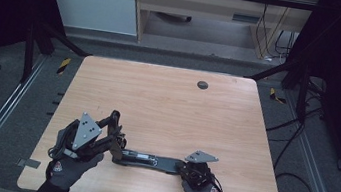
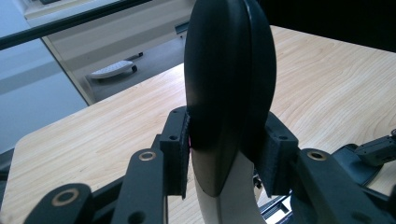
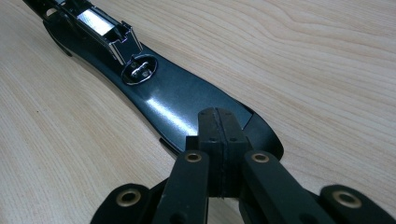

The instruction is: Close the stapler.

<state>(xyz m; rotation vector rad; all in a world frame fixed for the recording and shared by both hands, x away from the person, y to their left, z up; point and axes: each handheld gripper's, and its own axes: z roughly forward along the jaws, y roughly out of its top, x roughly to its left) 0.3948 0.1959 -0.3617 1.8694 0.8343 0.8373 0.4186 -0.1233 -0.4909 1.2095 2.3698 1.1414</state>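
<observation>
The right gripper, jaws pressed together, pins the stapler base's near end flat on the table (likely to steady it). At the base's far end, the left gripper pinches the raised stapler top.

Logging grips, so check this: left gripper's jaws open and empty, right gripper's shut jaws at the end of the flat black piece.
Wrong on the left gripper: the left gripper view shows its jaws clamped on a rounded black piece, not open and empty. The right gripper does have its shut jaws at the end of the flat black piece.
</observation>
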